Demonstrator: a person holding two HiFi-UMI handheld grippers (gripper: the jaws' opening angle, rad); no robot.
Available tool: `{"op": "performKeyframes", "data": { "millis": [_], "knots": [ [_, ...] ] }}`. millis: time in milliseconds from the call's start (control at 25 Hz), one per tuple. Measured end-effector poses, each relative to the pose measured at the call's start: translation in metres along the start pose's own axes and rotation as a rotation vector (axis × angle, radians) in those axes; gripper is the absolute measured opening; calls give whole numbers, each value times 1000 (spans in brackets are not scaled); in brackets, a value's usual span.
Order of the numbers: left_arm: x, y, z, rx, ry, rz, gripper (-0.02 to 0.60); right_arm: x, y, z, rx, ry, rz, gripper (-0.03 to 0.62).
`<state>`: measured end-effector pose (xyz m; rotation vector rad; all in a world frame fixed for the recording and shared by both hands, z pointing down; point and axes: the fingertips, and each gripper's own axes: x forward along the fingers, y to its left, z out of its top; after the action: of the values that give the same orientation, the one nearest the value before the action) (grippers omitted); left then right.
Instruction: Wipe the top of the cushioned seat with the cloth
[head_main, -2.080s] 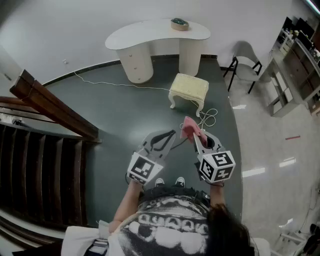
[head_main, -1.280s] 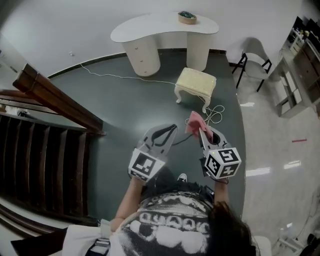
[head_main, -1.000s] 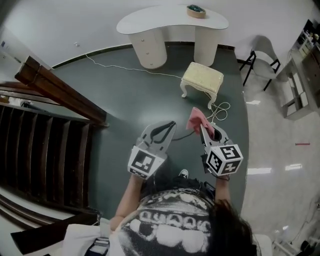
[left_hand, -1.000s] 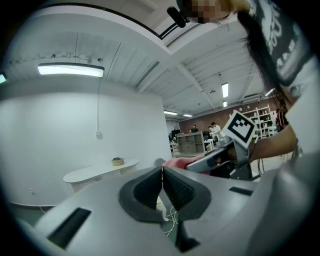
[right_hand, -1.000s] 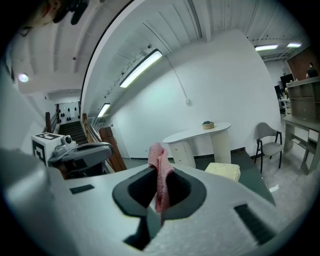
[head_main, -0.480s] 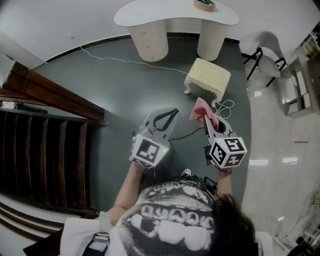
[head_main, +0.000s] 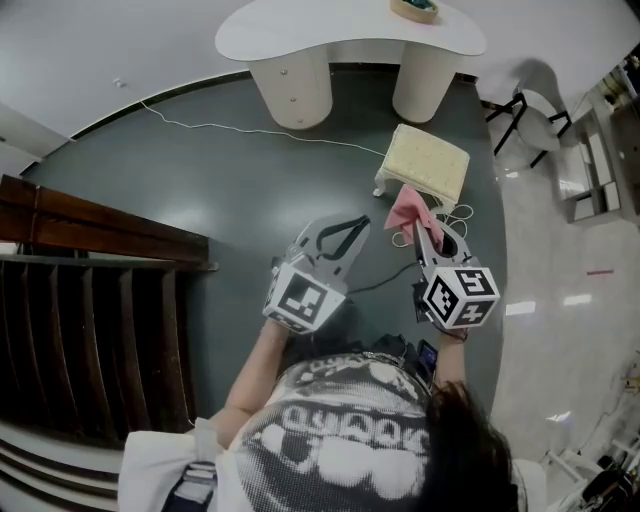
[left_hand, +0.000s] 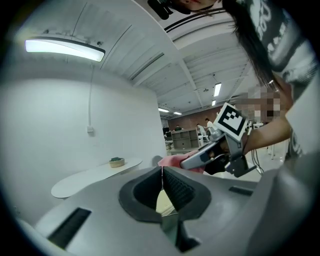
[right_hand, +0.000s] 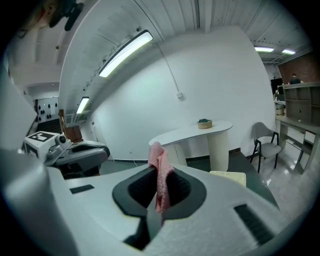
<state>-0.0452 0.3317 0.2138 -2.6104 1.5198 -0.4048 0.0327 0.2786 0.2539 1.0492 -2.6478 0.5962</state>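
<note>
- Dark grey floor, open. White curved desk against the far wall.
- Cushioned seat: pale yellow, on the floor just in front of the desk's right pedestal, ahead of the person and slightly right. Its top is bare. Its long axis runs across the head view, dipping a little to the right – roughly crosswise to the line of approach.
- Left gripper: held out at mid-height, jaws closed together with nothing between them.
- Right gripper: jaws clamped on the cloth.
- Cloth: pink. A fold stands up out of the jaws, long axis along the jaw line. The free end points forward at the seat. In the head view it overlaps the seat's near edge, but the right gripper view shows the seat lower and beyond it. Judged no contact.

Step in hand: carrying the cloth to the seat – wiping not begun. The next move calls for bringing the right gripper forward and down until the cloth lies flat on the cushion, then stroking along its long axis.
</note>
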Motion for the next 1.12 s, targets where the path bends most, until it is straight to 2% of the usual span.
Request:
{"op": "performKeyframes", "data": {
  "millis": [280,480,640,760,920,1120],
  "knots": [
    [12,43,-14,-1,-18,-72,6,32,-3,6,20,-1,-89,14],
    [28,45,-18,-5,-23,-134,6,31,-18,4,51,6,-151,14],
    [48,41,-15,23,-9,-197,6,35,-34,-1,80,15,-180,14],
    [63,45,-19,31,-9,-214,6,46,-48,-2,99,20,-193,14],
    [98,59,-22,32,1,-237,6,70,-79,6,119,19,-203,14],
    [162,87,-22,49,9,-247,6,111,-142,22,136,31,-229,14]
  ]
}}
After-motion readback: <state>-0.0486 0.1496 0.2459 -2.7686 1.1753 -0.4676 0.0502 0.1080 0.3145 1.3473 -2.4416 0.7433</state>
